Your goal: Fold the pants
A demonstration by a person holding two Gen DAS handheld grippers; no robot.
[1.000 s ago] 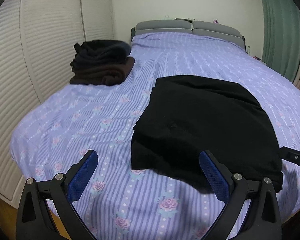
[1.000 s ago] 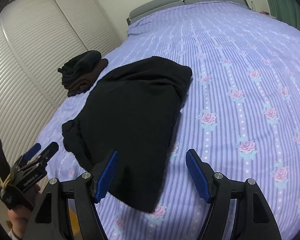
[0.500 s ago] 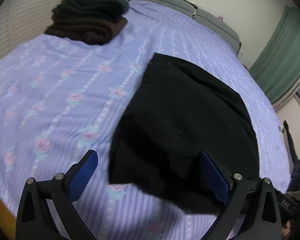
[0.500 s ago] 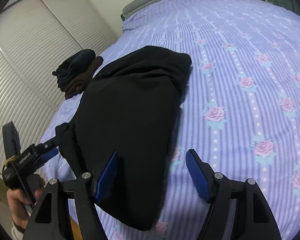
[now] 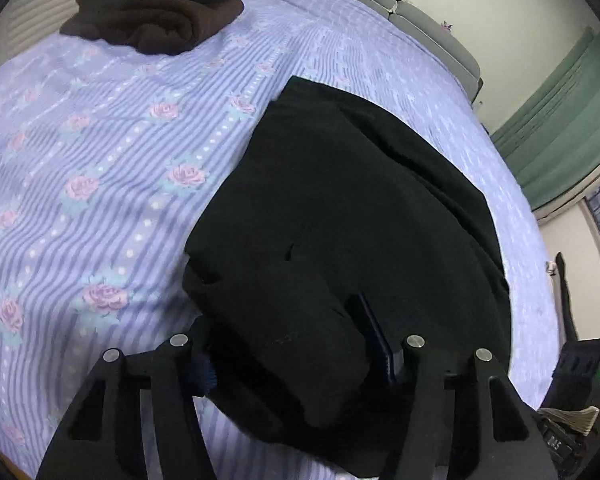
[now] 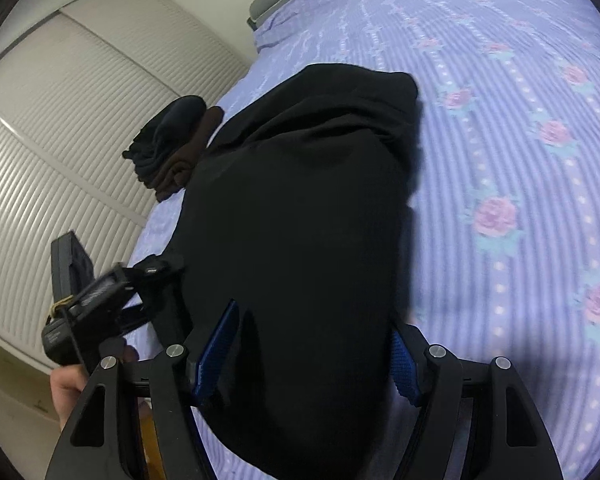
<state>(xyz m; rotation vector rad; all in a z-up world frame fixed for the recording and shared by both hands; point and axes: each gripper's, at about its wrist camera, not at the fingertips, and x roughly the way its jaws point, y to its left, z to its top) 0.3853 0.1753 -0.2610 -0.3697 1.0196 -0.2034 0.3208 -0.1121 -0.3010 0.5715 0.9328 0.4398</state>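
Black pants (image 5: 340, 208) lie folded on the purple flowered bed (image 5: 100, 168). My left gripper (image 5: 284, 336) points down at their near left corner, and its jaws are closing with a thick fold of the cloth between them. The left pad is mostly hidden under the fabric, and I see no firm pinch. In the right wrist view, the left gripper (image 6: 152, 276) reaches the pants (image 6: 300, 208) at their left edge. My right gripper (image 6: 312, 320) is open and straddles the near right corner, cloth filling the gap between its blue pads.
A pile of folded dark clothes (image 5: 156, 12) (image 6: 172, 148) sits at the bed's far left. Slatted closet doors (image 6: 60, 140) stand left of the bed; a grey headboard (image 5: 420, 28) and green curtain (image 5: 560, 128) lie beyond. A person's hand (image 6: 66, 384) holds the left gripper.
The left gripper has dropped and tilted onto the pants' near corner, and its jaws have narrowed around the cloth. The right gripper has sunk forward over the near edge, jaws unchanged.
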